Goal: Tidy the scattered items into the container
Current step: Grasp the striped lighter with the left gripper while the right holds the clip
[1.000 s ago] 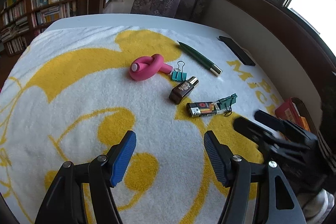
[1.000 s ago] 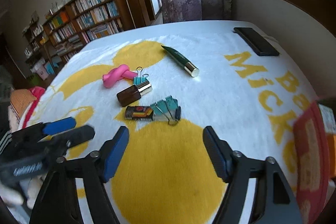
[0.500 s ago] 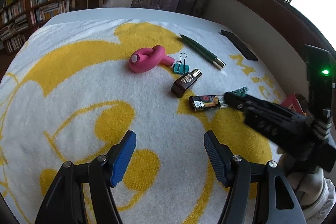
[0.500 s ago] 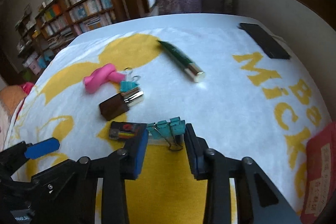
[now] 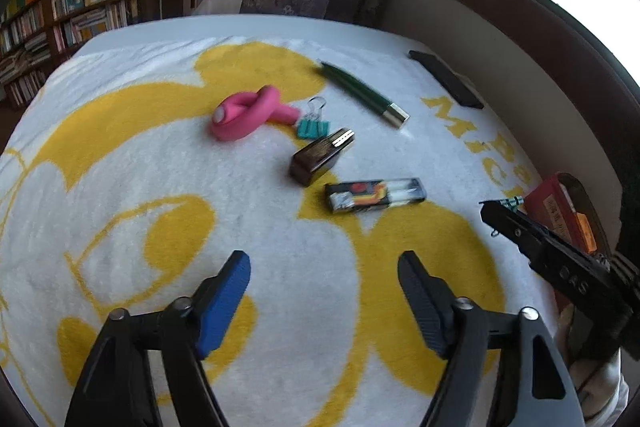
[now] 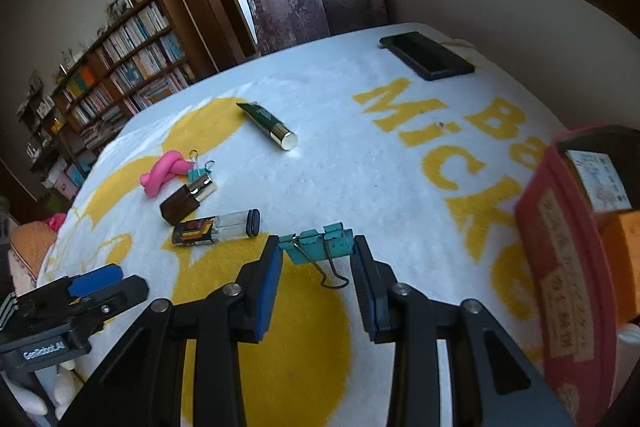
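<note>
**Clips clamped in right tool, lifted off towel**

Teal binder clips [image 6: 318, 247], a joined cluster, sit pinched between the pads of the right tool [image 6: 316, 267], raised above the yellow-and-white towel [image 6: 360, 163], near the red container [image 6: 560, 291] at the right. Left tool [image 5: 324, 291] hangs over bare towel, its jaws opening with nothing between them. Farther out lie a lighter [image 5: 374, 195], a brown bottle [image 5: 322, 157], a pink knotted tube [image 5: 248, 115] touching a small teal clip [image 5: 314, 127], and a green pen [image 5: 362, 95].
</note>
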`<state>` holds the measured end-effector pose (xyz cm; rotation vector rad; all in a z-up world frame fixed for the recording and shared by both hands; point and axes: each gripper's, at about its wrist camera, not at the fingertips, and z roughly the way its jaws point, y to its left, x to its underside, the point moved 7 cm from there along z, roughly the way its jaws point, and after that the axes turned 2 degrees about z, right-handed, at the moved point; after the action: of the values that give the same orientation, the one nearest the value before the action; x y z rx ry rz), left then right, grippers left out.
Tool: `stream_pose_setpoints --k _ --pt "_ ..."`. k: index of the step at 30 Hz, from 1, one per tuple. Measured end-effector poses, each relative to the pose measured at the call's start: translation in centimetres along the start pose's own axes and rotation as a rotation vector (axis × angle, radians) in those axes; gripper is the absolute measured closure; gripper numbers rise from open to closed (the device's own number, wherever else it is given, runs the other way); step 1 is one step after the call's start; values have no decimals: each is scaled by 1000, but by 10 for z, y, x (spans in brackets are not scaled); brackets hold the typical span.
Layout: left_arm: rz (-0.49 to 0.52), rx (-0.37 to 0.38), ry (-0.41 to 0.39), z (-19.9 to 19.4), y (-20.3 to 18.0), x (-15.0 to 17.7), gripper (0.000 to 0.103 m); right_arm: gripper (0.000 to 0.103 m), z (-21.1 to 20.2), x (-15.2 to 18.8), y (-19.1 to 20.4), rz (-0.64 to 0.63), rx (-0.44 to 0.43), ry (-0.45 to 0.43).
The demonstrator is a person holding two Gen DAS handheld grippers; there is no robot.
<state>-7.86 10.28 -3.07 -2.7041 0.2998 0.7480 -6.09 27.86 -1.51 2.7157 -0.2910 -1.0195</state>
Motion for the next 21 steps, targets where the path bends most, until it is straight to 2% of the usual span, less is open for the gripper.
stream_pose_setpoints --k 6,11,16,21 --pt "38 -28 4 16 -25 -11 25 65 -32 -4 0 9 -78 -68" --pt "5 -97 -10 35 -32 -20 25 65 -49 -1 -5 21 -126 -100" --pt "-14 -131 -18 47 -35 -25 25 65 -54 2 -12 42 -168 -108" --pt "-34 -151 -25 54 -35 -30 25 65 -50 2 -20 69 -172 -108"
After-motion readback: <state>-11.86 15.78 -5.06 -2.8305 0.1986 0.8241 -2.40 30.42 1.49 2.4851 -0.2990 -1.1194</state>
